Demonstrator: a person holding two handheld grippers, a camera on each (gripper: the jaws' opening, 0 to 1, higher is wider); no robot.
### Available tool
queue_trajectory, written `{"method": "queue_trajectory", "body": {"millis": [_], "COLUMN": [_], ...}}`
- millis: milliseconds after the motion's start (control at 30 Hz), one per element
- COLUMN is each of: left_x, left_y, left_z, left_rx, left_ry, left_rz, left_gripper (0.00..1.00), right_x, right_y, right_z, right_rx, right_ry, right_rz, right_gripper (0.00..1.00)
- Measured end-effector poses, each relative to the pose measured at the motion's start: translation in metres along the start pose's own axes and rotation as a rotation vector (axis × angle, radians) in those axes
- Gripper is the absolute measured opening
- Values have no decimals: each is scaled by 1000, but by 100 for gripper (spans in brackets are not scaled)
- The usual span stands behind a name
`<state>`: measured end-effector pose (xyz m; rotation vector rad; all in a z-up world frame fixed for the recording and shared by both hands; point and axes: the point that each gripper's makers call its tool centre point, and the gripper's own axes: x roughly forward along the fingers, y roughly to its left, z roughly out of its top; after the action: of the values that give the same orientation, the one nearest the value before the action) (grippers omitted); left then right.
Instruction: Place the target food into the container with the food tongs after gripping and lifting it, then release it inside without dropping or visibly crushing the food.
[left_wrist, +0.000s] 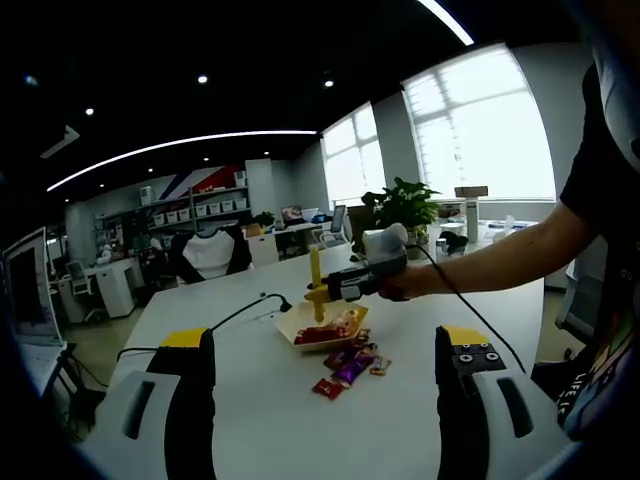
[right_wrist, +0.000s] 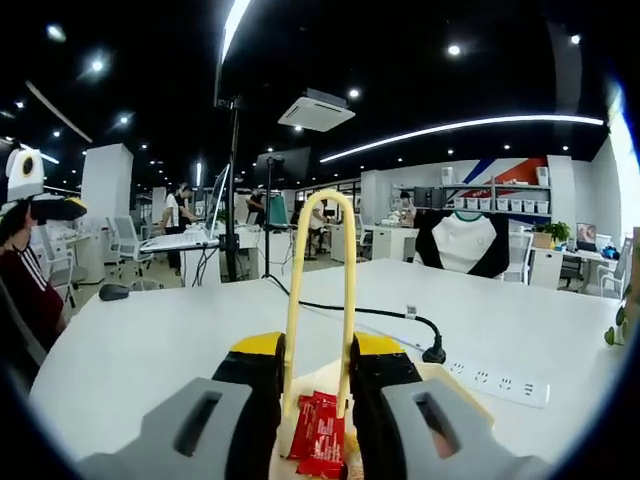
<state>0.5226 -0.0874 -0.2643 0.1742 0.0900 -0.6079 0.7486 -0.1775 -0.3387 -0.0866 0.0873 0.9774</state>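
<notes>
Two grey jaws tipped in yellow and black rise from the bottom of the left gripper view, the left gripper (left_wrist: 325, 375) spread wide with nothing between them over the white table (left_wrist: 250, 420). Beyond them, the right gripper (left_wrist: 345, 284), held in a person's hand (left_wrist: 400, 285), clamps yellow food tongs (left_wrist: 316, 285) that point down into a shallow cream container (left_wrist: 300, 325) holding red-wrapped snacks (left_wrist: 322, 334). More wrapped snacks (left_wrist: 348, 370), red and purple, lie on the table just beside the container.

In the right gripper view, the right gripper (right_wrist: 318, 375) is squeezed against both arms of the tongs (right_wrist: 320, 300), whose loop end stands up towards the camera. Between the arms, red snack packets (right_wrist: 320, 435) rest in the container (right_wrist: 465, 400). A white power strip (right_wrist: 495, 380) with a black cable (right_wrist: 365, 312) lies just behind.
</notes>
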Motion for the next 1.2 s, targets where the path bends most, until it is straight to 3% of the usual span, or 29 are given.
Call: {"method": "queue_trajectory", "body": {"millis": [433, 800, 967, 1100, 1200], "left_x": [1, 3, 2, 2, 1], "left_y": [1, -1, -2, 0, 1], "left_z": [-3, -4, -3, -2, 0], "left_rx": [6, 12, 16, 14, 18], "left_ry": [9, 8, 4, 3, 2], "left_rz": [-5, -20, -22, -22, -21], "left_gripper": [97, 97, 97, 97, 97], "right_x": [-15, -30, -34, -37, -39], "right_y": [17, 32, 44, 57, 64], "right_z": [0, -4, -1, 1, 2], "right_rx": [-30, -5, 22, -23, 8], "right_ry": [-10, -33, -66, -81, -92], "right_rz": [31, 62, 113, 153, 192], "right_gripper": [22, 23, 23, 23, 23]}}
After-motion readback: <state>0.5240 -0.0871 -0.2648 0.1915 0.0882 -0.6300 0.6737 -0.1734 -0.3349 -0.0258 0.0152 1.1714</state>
